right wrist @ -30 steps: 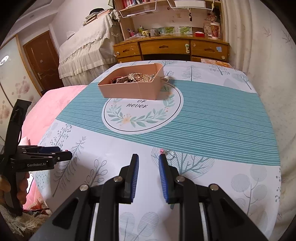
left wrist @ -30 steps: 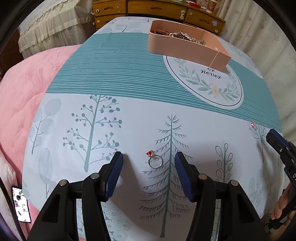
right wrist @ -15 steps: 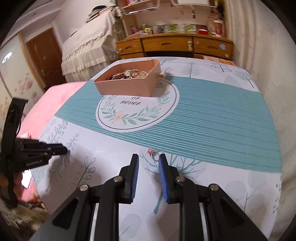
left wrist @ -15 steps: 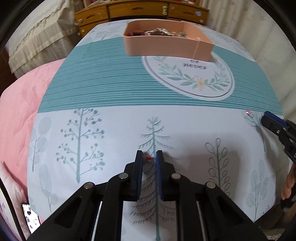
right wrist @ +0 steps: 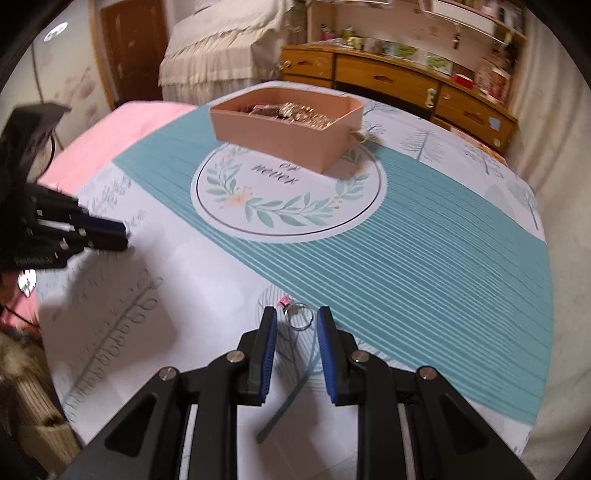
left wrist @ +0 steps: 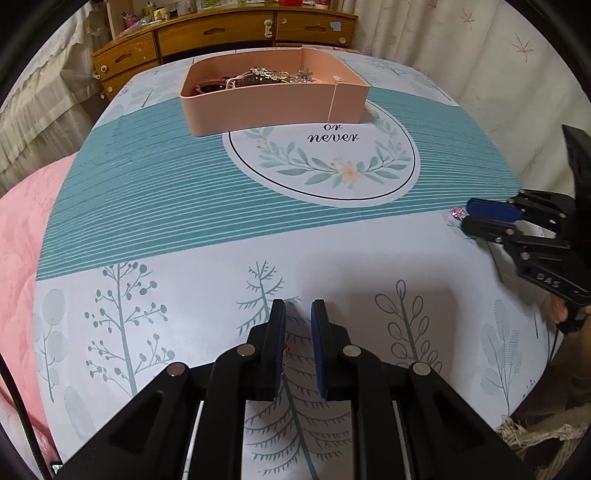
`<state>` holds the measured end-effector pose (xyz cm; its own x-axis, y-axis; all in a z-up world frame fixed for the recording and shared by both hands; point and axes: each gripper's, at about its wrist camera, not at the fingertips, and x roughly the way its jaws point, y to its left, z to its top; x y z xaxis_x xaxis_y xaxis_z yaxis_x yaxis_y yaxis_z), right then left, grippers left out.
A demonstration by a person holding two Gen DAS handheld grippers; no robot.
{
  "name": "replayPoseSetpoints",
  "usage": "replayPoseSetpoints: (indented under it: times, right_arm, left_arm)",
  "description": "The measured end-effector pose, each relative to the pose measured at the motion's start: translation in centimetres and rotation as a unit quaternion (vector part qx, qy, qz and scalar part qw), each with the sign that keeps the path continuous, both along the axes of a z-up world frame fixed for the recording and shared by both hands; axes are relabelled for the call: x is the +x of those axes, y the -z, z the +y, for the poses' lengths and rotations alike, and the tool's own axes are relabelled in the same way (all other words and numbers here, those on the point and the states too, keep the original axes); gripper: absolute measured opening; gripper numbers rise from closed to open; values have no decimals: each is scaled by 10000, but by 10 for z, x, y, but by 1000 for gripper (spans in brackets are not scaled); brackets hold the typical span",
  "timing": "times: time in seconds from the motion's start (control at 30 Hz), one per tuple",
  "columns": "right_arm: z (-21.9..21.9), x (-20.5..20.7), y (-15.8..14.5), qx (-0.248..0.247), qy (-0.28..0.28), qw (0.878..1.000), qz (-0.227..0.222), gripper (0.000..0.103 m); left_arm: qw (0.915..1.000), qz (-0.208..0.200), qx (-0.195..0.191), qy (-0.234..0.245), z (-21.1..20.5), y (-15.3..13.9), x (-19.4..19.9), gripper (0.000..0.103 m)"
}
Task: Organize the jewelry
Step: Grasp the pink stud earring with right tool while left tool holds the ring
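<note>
Right jaws [right wrist: 296, 318] parted around ring [right wrist: 300, 316] — left jaws [left wrist: 297, 314] narrowed.

Printed tablecloth [left wrist: 155, 206] in teal and white. Behind it, a wooden dresser [left wrist: 221, 33] with drawers; left of the dresser, cream lace-draped furniture [right wrist: 221, 55] and a brown door [right wrist: 129, 40]. Right of it, pale curtains [left wrist: 480, 55].
</note>
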<state>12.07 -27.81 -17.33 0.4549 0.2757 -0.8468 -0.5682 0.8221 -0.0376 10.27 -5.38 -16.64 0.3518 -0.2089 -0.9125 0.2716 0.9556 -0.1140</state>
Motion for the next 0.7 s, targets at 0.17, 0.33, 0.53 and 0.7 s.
replayPoseSetpoints:
  times: [0.17, 0.33, 0.53, 0.7]
  right_arm:
    - [3, 2, 0, -102, -406, 9991, -90, 23]
    - [6, -1, -2, -257, -832, 9958, -284, 23]
    - [10, -6, -1, -393, -841, 9948, -408, 7]
    - [10, -11, 0, -423, -605, 9961, -492, 6]
  left_arm:
    - [9998, -29, 46, 203, 3, -1, -5, 14]
    - [9996, -35, -10, 291, 5, 0, -4, 14]
    - [9994, -82, -102, 318, 10, 0, -6, 13]
    - [9995, -80, -148, 262, 14, 2, -9, 9]
